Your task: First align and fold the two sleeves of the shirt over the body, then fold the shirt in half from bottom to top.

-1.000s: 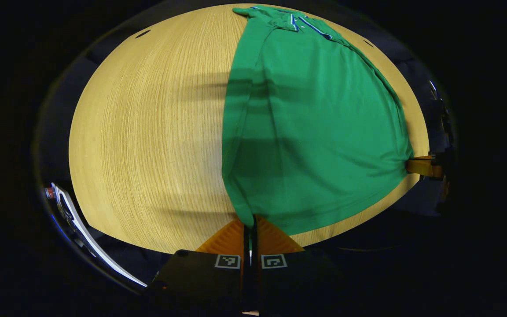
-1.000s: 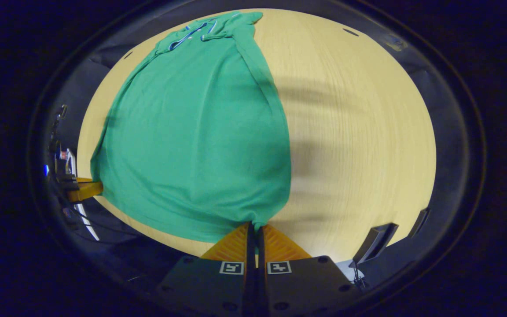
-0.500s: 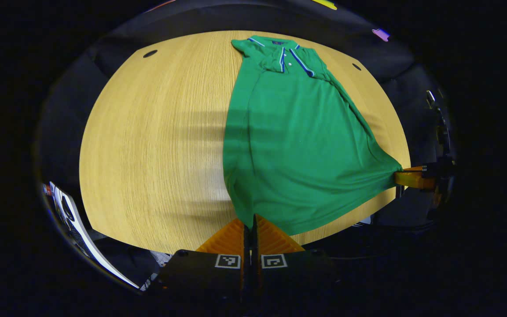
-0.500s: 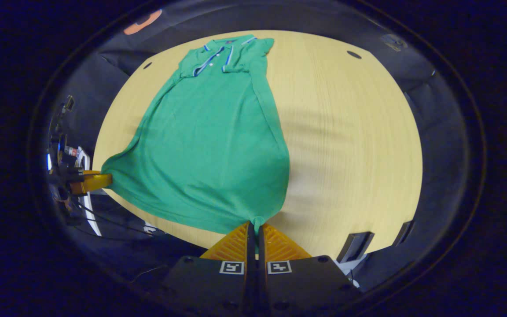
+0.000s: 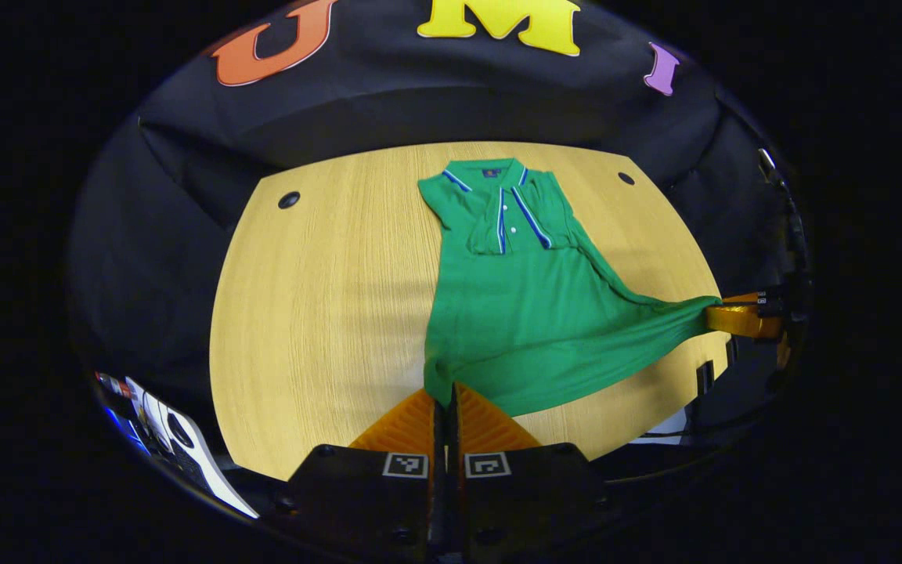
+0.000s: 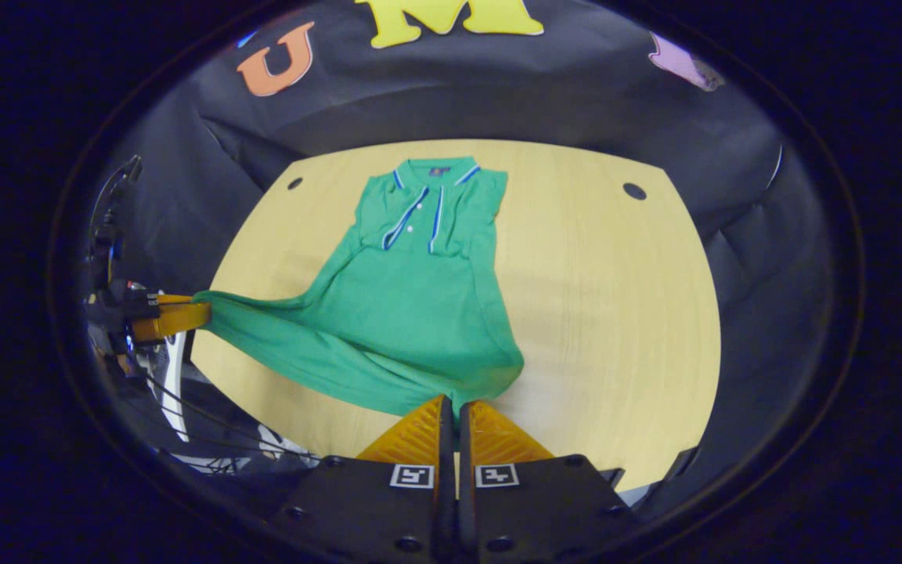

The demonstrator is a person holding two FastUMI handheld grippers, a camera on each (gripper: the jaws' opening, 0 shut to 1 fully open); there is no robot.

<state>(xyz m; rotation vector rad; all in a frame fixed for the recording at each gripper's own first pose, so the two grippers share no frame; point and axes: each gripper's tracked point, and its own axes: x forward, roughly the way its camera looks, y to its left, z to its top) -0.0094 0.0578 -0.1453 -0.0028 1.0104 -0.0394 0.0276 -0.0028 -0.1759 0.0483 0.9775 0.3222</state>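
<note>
A green polo shirt (image 5: 529, 313) lies collar-far on the wooden tabletop (image 5: 318, 313), sleeves folded over the body; the left gripper (image 5: 445, 398) pinches one bottom hem corner between closed fingers, the cloth lifted off the wood; in the right gripper view the right gripper (image 6: 452, 411) clamps the other hem corner (image 6: 490, 384), apparently raised too; the hem sags between them; both corners sit at the tabletop's near edge.

Light wooden table (image 5: 318, 313) with rounded corners and small dark holes (image 5: 289, 200) near its far corners (another (image 6: 634, 190) at the right), backed by black cloth wall (image 6: 498, 86); dark cables (image 6: 208, 415) hang below the near edge.
</note>
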